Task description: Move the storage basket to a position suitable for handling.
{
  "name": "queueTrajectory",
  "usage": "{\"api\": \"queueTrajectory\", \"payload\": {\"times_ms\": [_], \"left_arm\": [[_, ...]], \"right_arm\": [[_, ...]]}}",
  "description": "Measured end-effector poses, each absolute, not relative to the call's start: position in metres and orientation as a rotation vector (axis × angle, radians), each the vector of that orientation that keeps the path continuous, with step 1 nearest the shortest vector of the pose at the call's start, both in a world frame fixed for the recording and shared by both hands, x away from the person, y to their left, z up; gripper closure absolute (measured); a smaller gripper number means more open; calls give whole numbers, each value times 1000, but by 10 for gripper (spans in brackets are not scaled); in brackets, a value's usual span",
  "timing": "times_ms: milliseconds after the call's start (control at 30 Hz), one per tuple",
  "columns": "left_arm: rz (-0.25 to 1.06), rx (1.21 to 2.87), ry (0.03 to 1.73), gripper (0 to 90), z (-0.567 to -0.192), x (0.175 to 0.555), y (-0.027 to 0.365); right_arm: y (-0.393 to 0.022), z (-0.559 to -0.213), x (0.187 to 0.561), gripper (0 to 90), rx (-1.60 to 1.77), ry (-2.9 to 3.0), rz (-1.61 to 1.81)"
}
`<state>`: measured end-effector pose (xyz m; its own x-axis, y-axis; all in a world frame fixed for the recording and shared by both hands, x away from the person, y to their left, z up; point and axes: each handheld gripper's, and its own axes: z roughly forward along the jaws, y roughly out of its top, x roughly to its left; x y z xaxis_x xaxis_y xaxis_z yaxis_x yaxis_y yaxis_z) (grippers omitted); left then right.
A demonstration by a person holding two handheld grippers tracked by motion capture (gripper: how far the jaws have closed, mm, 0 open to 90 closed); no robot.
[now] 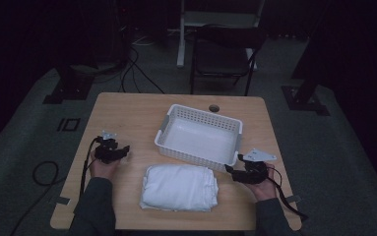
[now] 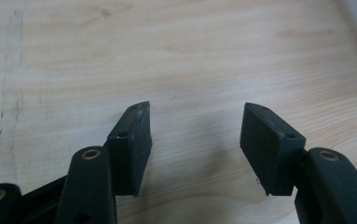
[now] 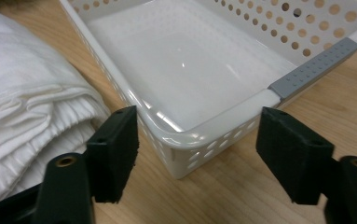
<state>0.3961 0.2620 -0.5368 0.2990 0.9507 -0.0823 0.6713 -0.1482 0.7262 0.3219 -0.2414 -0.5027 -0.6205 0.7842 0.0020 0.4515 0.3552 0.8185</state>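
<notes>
A folded white cloth (image 1: 179,188) lies near the table's front edge, midway between my two hands. Behind it stands an empty white perforated basket (image 1: 203,110) with grey handles. My left gripper (image 1: 125,150) rests left of the cloth; in the left gripper view its jaws (image 2: 195,107) stand apart over bare wood. My right gripper (image 1: 234,163) sits right of the cloth by the basket's near corner. In the right gripper view it (image 3: 197,114) is open, facing that basket corner (image 3: 176,135), with the cloth (image 3: 27,93) at the left. Nothing is held.
The wooden table (image 1: 127,113) has a round cable hole (image 1: 214,107) behind the basket. A dark chair (image 1: 223,54) stands past the far edge. Cables (image 1: 137,69) run over the grey floor, and stand feet sit at both sides.
</notes>
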Motion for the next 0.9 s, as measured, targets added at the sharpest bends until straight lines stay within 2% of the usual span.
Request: {"api": "queueTrajectory", "payload": {"times_ms": [167, 500, 700, 900], "left_arm": [[536, 1860, 1376, 438, -517, 396, 248], [505, 1828, 1248, 463, -483, 401, 208], [468, 1832, 1229, 470, -481, 409, 190], [435, 1843, 1234, 526, -488, 414, 181]], "right_arm": [[-244, -502, 327, 367, 1088, 2230, 1168], [-242, -502, 340, 384, 1077, 2237, 1172], [-240, -503, 347, 383, 1078, 2240, 1166], [-238, -503, 353, 384, 1074, 2242, 1168]]}}
